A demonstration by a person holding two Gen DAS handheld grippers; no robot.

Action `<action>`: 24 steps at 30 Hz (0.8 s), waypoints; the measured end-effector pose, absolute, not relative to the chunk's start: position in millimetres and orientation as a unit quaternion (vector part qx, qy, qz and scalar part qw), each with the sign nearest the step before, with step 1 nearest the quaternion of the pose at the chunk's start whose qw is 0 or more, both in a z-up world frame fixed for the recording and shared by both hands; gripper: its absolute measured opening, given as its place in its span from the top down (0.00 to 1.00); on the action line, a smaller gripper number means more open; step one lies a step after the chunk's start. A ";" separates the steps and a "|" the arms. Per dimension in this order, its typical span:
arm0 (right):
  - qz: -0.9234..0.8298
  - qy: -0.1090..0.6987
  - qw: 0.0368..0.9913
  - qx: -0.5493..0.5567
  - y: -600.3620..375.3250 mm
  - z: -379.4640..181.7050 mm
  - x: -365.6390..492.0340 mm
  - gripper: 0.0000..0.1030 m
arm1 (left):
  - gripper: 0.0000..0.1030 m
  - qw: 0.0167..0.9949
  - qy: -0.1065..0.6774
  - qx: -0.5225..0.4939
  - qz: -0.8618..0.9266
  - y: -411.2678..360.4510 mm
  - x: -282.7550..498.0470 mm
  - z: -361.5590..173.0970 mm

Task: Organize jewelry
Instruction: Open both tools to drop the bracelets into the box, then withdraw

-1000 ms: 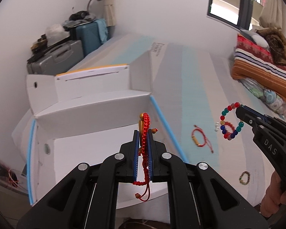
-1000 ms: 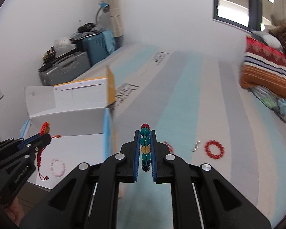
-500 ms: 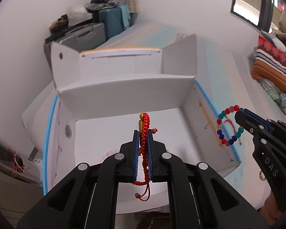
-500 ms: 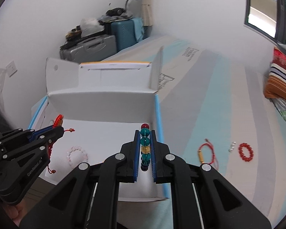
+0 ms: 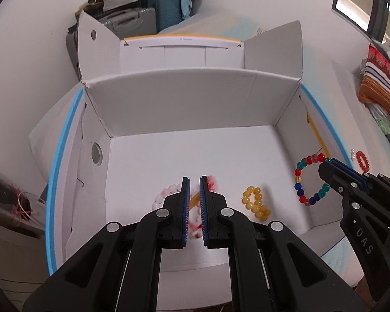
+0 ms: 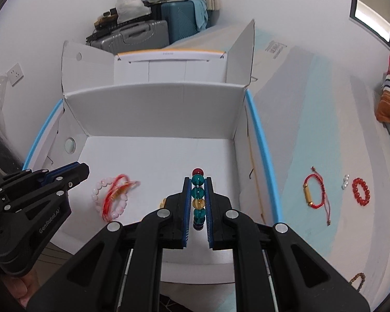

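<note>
Right now both grippers hang over an open white cardboard box (image 5: 189, 98) that sits on a striped bed (image 6: 312, 104).

The left gripper (image 5: 194, 182) has its pads drawn close together, with only a narrow slit between them and nothing in it. It points down at the left half of the box floor. Below its tips lies a pink bead bracelet (image 6: 109, 200). A loose red cord bracelet (image 6: 117, 192), blurred, lies across the pink one and touches it.

The right gripper (image 6: 198, 182) is pinching a bracelet of mixed beads (image 6: 197, 193): red, teal, amber and dark ones stand in a row between its pads. From the left wrist camera the rest of that loop hangs free from the tips, above the right side of the box floor and close to the right wall. Whether its lowest beads touch the floor I cannot tell.

A yellow bead bracelet (image 5: 256, 202) lies on the box floor right of the middle, toward the near edge, between the pink bracelet and the hanging loop.

On the bed, outside the box's right wall, lies a red cord bracelet with a gold tube (image 6: 314, 192). Further right are a few small white beads (image 6: 345, 181) and, just beside them, a red bead bracelet (image 6: 361, 192). A brown bead bracelet (image 6: 358, 278) lies nearer, at the picture's lower right edge.

Part of a hand (image 6: 20, 290) shows under the left gripper's handle.
</note>
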State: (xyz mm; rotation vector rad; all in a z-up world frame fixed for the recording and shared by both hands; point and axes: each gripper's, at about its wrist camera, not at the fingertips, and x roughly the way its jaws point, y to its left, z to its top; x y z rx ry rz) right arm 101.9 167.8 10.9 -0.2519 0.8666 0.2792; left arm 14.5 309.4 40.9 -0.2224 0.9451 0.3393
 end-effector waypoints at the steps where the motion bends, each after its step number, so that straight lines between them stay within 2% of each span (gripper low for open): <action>1: 0.134 0.421 0.889 -0.122 168.6 8.2 103.0 0.91 | 0.93 0.870 0.454 -0.108 0.162 310.5 14.7 38.5; 7: 0.139 0.438 0.880 -0.122 172.3 -2.0 106.9 0.90 | 0.92 0.866 0.459 -0.112 0.164 313.4 14.1 33.1; 10: 0.139 0.439 0.880 -0.120 173.0 -2.3 107.1 0.89 | 0.85 0.865 0.459 -0.115 0.169 315.2 11.4 33.4; 11: 0.139 0.438 0.880 -0.119 173.0 -1.5 106.6 0.84 | 0.82 0.865 0.458 -0.114 0.171 315.2 10.6 34.1; 12: 0.138 0.435 0.882 -0.117 172.2 0.5 105.0 0.73 | 0.76 0.865 0.456 -0.112 0.174 314.9 9.4 35.4; 14: 0.139 0.425 0.888 -0.107 168.0 7.3 101.4 0.59 | 0.66 0.867 0.451 -0.108 0.180 313.6 6.7 38.6; 16: 0.138 0.419 0.892 -0.099 163.2 14.4 98.5 0.52 | 0.55 0.870 0.445 -0.105 0.185 311.6 4.7 42.8; 18: 0.136 0.411 0.897 -0.094 157.4 22.4 95.8 0.36 | 0.38 0.875 0.434 -0.097 0.192 306.9 2.0 49.0; 20: 0.131 0.396 0.905 -0.090 150.9 31.0 92.6 0.24 | 0.27 0.878 0.426 -0.090 0.199 302.7 0.2 54.2; 24: 0.115 0.369 0.919 -0.079 132.8 47.6 84.8 0.10 | 0.12 0.887 0.407 -0.084 0.202 290.2 -4.0 67.0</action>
